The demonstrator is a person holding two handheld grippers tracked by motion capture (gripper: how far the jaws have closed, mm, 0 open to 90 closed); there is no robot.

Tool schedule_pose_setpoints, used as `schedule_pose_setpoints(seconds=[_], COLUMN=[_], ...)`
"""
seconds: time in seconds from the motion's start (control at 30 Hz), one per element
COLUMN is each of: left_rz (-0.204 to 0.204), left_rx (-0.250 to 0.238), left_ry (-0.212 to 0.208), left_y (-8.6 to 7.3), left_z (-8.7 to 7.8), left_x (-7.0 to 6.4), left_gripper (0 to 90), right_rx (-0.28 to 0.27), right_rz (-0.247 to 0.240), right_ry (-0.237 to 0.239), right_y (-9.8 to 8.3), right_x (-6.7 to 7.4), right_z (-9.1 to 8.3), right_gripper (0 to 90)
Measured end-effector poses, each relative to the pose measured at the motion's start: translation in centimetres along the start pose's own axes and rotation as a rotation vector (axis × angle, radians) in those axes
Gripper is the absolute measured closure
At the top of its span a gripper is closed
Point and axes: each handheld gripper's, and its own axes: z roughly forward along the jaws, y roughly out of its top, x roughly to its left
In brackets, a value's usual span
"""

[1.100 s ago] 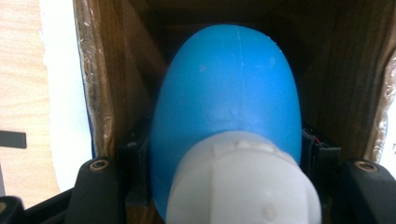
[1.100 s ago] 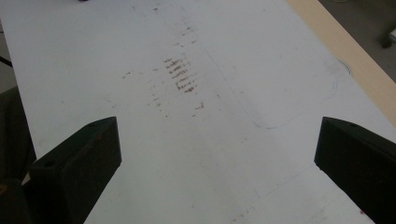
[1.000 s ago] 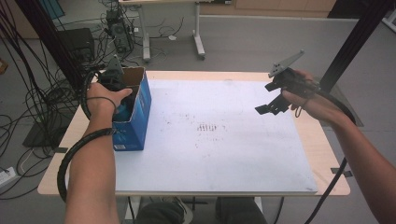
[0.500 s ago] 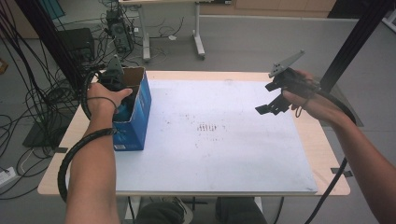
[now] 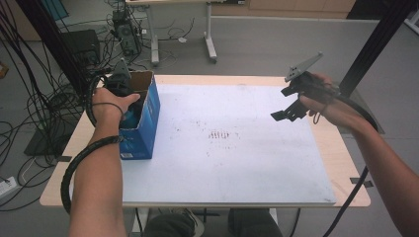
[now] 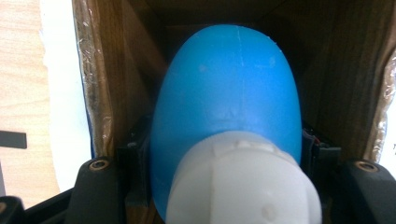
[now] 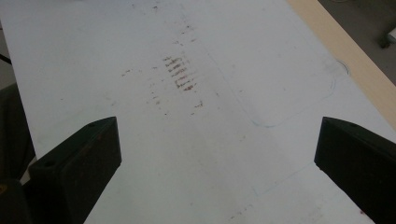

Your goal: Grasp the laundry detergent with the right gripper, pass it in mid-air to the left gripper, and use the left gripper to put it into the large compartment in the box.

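Closest in, in the left gripper view, the bottle (image 6: pixel 229 112) is sitting right between the jaws, white ribbed cap (image 6: pixel 243 182) nearest the lens, smooth rounded bright-blue body swelling away behind it, a faint seam running up the middle. The left gripper (image 6: pixel 226 154) is clamping it, black pads pressing in on both flanks just above the cap. All of this is happening down inside the box (image 6: pixel 116 84), its brown cardboard walls rising on either side.

From the high view, the left hand (image 5: pixel 111 101) is reaching down into that open-topped blue box (image 5: pixel 143 126), which is standing at the left edge of the white mat (image 5: pixel 227 143). A patch of blue is peeking out under the hand.

Across the table, well apart, the right gripper (image 5: pixel 286 112) is hovering above the mat's far right part, jaws standing wide and gripping nothing. Its own view is looking down on bare mat and a cluster of brownish marks (image 7: pixel 180 74).
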Motion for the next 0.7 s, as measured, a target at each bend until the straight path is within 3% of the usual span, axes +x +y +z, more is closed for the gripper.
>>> schedule_pose_setpoints(seconds=[0.43,0.7], left_rz=[0.002,0.012], left_rx=[0.005,-0.006], left_ry=[-0.006,-0.014], left_y=[0.03,0.15], left_z=[0.01,-0.35], left_x=[-0.04,-0.21], left_gripper=[36.1,29.9], right_rx=[0.000,0.002], right_rz=[0.003,-0.006], right_ry=[-0.005,-0.002], right_y=[-0.17,0.05], right_x=[-0.04,-0.01], right_z=[-0.17,-0.05], right_gripper=[0.6,0.6])
